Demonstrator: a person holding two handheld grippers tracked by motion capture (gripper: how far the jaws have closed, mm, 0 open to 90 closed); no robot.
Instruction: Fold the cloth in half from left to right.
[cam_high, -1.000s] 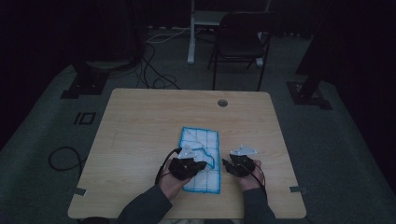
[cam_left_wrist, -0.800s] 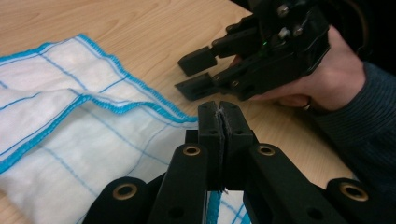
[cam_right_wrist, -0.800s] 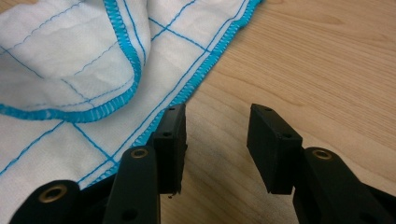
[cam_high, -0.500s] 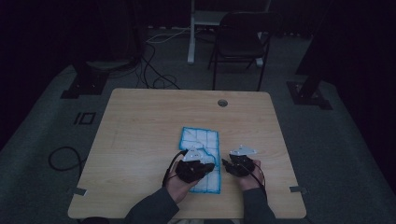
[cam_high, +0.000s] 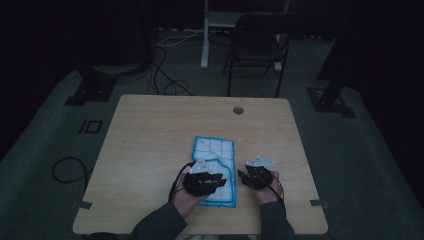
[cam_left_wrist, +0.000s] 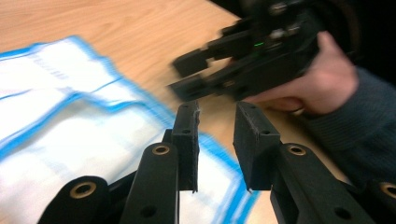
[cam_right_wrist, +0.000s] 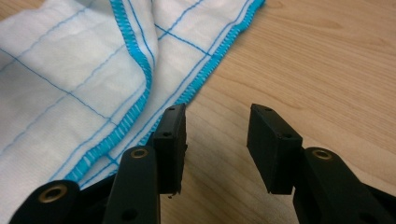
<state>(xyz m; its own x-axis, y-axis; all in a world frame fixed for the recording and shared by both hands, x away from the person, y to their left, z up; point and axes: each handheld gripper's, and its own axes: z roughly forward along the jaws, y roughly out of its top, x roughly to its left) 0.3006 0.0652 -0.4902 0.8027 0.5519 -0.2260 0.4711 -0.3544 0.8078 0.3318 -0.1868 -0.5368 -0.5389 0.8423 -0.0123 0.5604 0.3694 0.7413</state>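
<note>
Since the earlier frame the left gripper (cam_high: 216, 181) has shifted right, in over the near part of the cloth (cam_high: 216, 152), and its jaws have just been opening; nothing sits between them now, and the cloth's blue edge lies beneath. The right gripper (cam_high: 241, 176) holds the same spot just off the cloth's right edge, jaws parted with bare wood between them.

The cloth is white with a thin blue grid and a thick, bright blue stitched hem. It lies on the table (cam_high: 150, 135) in the near middle, a narrow folded shape running away from the person. In the right gripper view one layer lies over another, its hemmed edge (cam_right_wrist: 135, 51) crossing the lower layer in a soft, slightly wrinkled curve, and the outer hem runs just beside the left jaw. In the left gripper view the cloth (cam_left_wrist: 70, 140) is blurred, and the right gripper (cam_left_wrist: 187, 74) shows beyond the jaws, held in a hand (cam_left_wrist: 322, 79), over wood beside the cloth's edge.
</note>
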